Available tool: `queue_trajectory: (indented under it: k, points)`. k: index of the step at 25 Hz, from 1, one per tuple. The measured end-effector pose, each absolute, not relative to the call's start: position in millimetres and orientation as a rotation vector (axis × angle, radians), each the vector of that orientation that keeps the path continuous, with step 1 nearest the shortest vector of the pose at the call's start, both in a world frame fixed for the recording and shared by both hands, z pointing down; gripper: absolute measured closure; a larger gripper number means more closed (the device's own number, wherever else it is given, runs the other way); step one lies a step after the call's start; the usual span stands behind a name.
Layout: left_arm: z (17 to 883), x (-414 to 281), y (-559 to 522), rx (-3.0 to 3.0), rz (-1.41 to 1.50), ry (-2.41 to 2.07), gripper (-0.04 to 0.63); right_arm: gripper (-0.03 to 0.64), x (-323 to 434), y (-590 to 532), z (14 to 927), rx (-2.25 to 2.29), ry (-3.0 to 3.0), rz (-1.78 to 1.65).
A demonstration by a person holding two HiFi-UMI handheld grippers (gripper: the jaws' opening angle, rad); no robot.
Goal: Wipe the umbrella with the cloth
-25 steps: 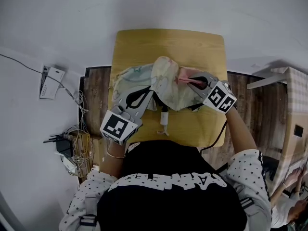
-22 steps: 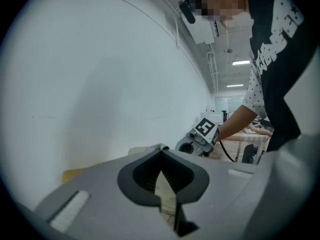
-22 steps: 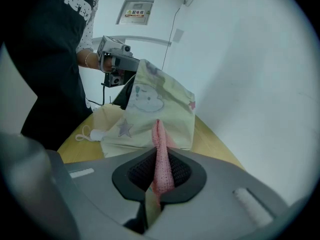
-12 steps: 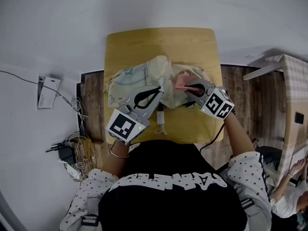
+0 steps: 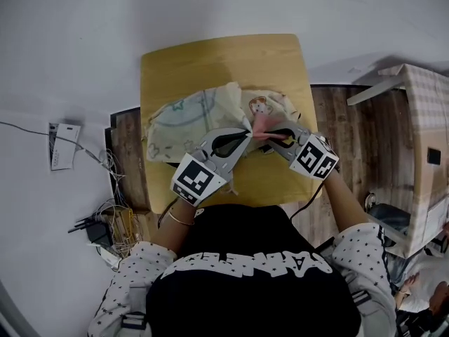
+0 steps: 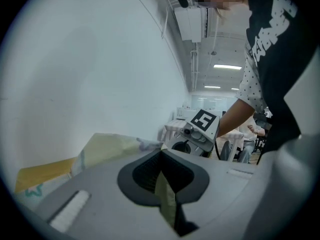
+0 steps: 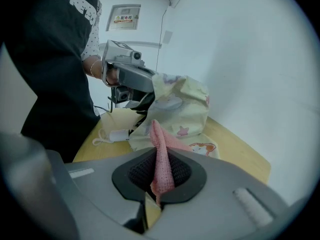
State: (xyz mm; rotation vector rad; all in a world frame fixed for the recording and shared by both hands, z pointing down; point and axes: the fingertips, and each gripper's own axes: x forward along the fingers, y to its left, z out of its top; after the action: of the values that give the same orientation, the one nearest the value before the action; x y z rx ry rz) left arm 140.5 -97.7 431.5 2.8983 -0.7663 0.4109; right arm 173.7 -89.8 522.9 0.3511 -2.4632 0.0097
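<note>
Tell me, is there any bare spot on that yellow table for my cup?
The far strip of the table, between the umbrella and the far edge, is bare. A smaller patch lies by the near right corner. The middle is crowded: umbrella fabric, the pink cloth, the left tool and the right tool meet there.

Office-like workroom; ceiling strip lights [image 6: 227, 66]; tables [image 6: 172, 125] beyond; cable tangle [image 5: 112, 220] on wood floor [image 5: 344, 139].
</note>
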Motion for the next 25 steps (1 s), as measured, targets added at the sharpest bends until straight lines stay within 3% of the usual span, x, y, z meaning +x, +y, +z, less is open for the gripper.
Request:
queue_trajectory:
  k: [18, 25]
  points:
    - [507, 183, -98, 2.797, 0.641, -0.625, 0.594, 0.586, 210, -133, 439, 0.814, -2.682, 0.153]
    - [504, 185, -96, 2.824, 0.53, -0.6, 0.583, 0.586, 198, -145, 413, 0.873, -2.773, 0.178]
